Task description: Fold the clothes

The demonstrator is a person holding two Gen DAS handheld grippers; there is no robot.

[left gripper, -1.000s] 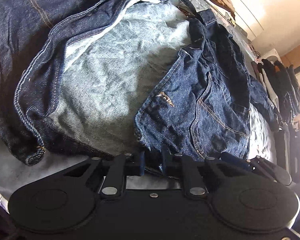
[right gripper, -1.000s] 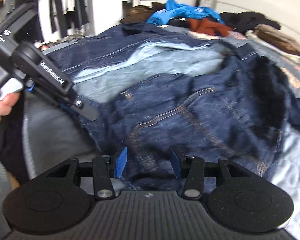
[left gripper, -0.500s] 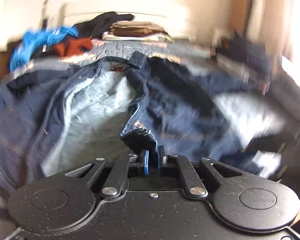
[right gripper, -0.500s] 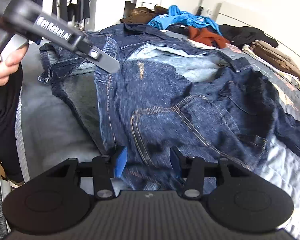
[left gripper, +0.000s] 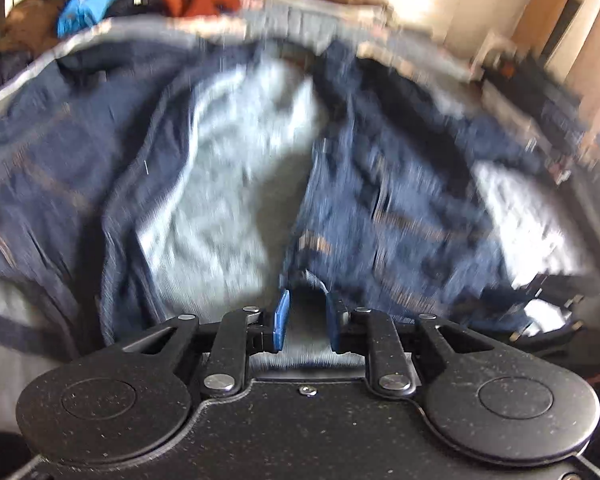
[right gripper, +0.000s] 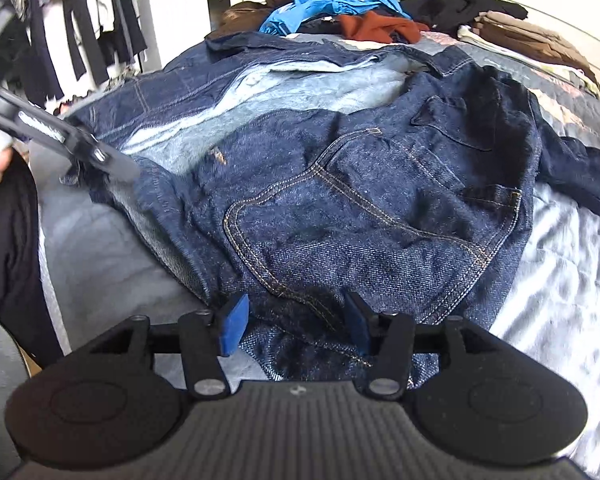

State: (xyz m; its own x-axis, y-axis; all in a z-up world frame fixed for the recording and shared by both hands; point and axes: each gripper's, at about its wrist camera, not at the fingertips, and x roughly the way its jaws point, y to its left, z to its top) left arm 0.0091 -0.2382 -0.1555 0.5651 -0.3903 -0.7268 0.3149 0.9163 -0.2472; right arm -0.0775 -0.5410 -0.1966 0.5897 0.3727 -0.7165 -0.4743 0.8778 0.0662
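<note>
A dark denim jacket [right gripper: 340, 184] lies spread open on the grey bedspread [right gripper: 572, 272], pale lining up, directly ahead of both my claws. My left gripper [left gripper: 305, 318] has just been opening; its blue pads [left gripper: 281, 320] now stand narrowly apart with only a blurred fold of fabric showing in the gap, not pressed. My right gripper [right gripper: 292, 324] has also been opening a little and hangs half wide over the jacket's hem, gripping nothing. White lettering on the left tool's body, seen from the right wrist, is too smeared to read. Blue [right gripper: 320, 4] and rust garments [right gripper: 376, 26] sit heaped beyond.
</note>
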